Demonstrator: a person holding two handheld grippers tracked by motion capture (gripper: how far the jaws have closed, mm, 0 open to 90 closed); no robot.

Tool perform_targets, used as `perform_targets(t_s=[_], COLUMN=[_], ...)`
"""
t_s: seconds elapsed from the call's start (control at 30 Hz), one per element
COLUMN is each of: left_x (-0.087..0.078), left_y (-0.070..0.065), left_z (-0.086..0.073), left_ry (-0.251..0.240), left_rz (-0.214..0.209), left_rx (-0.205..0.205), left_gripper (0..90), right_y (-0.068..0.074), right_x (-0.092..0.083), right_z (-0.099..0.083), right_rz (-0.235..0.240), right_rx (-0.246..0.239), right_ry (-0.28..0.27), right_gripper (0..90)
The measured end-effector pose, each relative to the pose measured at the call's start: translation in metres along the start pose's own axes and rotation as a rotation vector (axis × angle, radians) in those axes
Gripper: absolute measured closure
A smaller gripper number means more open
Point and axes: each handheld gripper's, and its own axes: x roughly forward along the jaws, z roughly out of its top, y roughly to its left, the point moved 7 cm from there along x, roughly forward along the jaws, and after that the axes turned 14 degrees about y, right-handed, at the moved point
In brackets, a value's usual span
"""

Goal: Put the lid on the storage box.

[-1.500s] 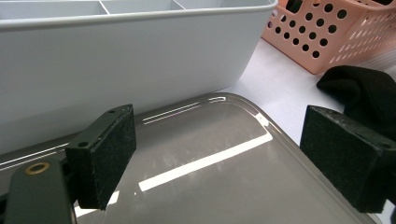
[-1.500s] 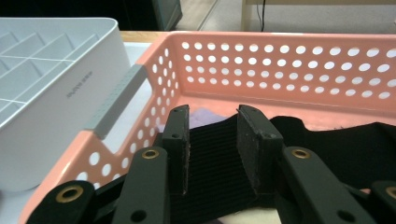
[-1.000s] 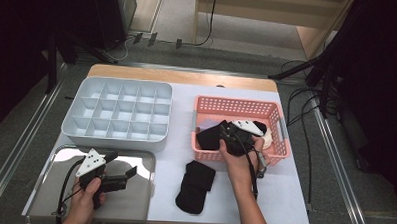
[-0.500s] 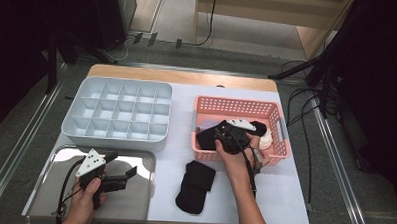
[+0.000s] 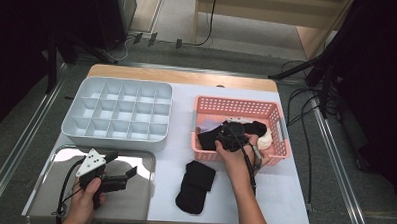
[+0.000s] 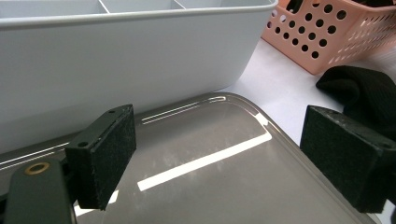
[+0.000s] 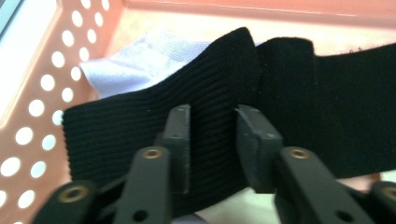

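In the pink basket (image 5: 237, 101) lie black socks and pale ones. My right gripper (image 5: 225, 138) reaches into it from the near side. Its jaws have just been closing and now pinch a fold of a ribbed black sock (image 7: 140, 126) between the pads (image 7: 180, 140). A white cloth (image 7: 130, 60) lies under that sock. Another black sock (image 5: 195, 186) rests folded on the white table in front of the basket. My left gripper (image 5: 122, 164) hovers low over the metal tray (image 5: 48, 207), jaws wide apart with nothing between them (image 6: 219, 154).
A grey compartment box (image 5: 85, 133) stands at the back left, close behind the metal tray (image 6: 210, 186). In the left gripper view its wall (image 6: 116, 60) rises right ahead, the basket (image 6: 336, 37) and the loose sock (image 6: 359, 88) off to the right.
The right gripper has shifted slightly left inside the basket and its jaws have closed onto the black sock. The left hand has stayed still.
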Motion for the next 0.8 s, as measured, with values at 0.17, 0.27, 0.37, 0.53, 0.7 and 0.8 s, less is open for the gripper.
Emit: perform_targets(t_s=[0.17,0.27,0.37,0.53,0.7,0.8], left_x=[0.0,0.0,0.0,0.0,0.0,0.0], left_y=[0.0,0.0,0.0,0.0,0.0,0.0], left_z=[0.0,0.0,0.0,0.0,0.0,0.0], left_ry=[0.0,0.002,0.001,0.001,0.001,0.001], left_rz=[-0.002,-0.004,-0.003,-0.002,-0.002,-0.001], left_rx=[0.0,-0.002,-0.004,-0.002,-0.005,-0.003], left_gripper=[11.6,11.7,11.7,11.6,11.7,11.7], right_y=[0.0,0.0,-0.003,-0.001,0.006,0.013], right_x=[-0.003,-0.009,-0.019,-0.035,-0.049,-0.05], right_z=[-0.001,0.001,0.005,0.009,0.009,0.007], right_rz=[0.034,0.029,0.05,0.082,0.149,0.188], right_rx=[-0.003,0.0,0.017,0.005,0.013,-0.008], right_ry=[-0.058,-0.139,-0.21,-0.29,-0.328,-0.308], right_gripper=[84.3,85.1,85.1,85.4,85.1,83.6])
